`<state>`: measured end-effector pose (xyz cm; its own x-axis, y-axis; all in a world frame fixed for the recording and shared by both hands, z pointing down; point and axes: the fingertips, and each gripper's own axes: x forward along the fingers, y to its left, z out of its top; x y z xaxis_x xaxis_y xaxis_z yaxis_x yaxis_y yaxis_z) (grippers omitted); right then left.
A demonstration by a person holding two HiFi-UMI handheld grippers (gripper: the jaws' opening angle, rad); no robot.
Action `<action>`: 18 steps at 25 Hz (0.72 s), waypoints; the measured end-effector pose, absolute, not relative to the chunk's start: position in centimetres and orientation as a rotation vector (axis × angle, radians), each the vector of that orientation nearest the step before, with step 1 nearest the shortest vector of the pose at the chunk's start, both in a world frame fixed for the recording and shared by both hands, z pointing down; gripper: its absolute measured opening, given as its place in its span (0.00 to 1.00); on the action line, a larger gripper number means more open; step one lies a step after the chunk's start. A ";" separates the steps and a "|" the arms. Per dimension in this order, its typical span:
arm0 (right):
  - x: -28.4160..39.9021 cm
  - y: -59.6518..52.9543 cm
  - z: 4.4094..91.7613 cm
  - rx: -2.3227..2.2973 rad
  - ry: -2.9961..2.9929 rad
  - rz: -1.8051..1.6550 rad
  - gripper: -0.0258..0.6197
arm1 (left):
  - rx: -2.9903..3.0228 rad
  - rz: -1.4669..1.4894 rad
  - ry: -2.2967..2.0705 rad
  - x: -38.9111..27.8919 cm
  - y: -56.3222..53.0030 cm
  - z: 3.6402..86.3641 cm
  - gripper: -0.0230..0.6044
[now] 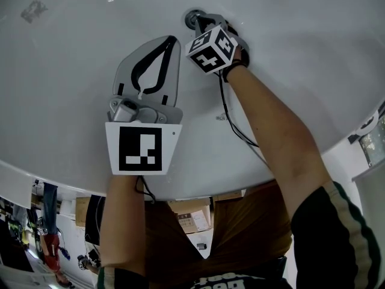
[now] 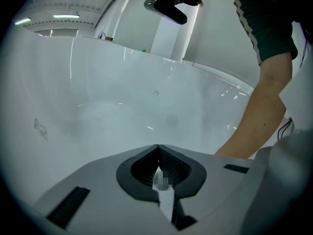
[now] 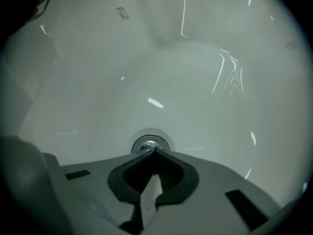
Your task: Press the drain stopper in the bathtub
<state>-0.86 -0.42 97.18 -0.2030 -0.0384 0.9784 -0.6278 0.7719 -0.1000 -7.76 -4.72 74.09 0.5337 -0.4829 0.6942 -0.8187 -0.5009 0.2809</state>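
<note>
The round chrome drain stopper (image 3: 148, 144) sits in the white bathtub floor (image 3: 195, 82); in the head view the drain stopper (image 1: 192, 18) shows at the top centre. My right gripper (image 3: 154, 150) is shut, its closed tips resting right at the stopper's near edge; whether they touch it I cannot tell. In the head view the right gripper (image 1: 207, 24) points at the stopper under its marker cube. My left gripper (image 1: 171, 39) is shut with nothing in it and hangs over bare tub floor, left of the stopper. From its own view the left gripper (image 2: 158, 146) faces the tub wall.
The white tub wall (image 2: 122, 97) curves up around both grippers. A black cable (image 1: 231, 122) runs along the person's right forearm (image 1: 271, 131). The tub rim (image 1: 54, 182) lies near the person, with a cluttered floor beyond it.
</note>
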 end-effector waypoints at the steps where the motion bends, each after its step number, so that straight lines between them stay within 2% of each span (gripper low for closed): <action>1: -0.9 -0.4 97.2 0.532 -1.709 0.586 0.05 | 2.172 0.733 -1.048 -7.8 -4.7 74.2 0.05; 18: 0.6 -1.5 93.8 0.539 -1.793 0.615 0.05 | 2.263 0.842 -0.909 -5.8 -3.0 74.8 0.05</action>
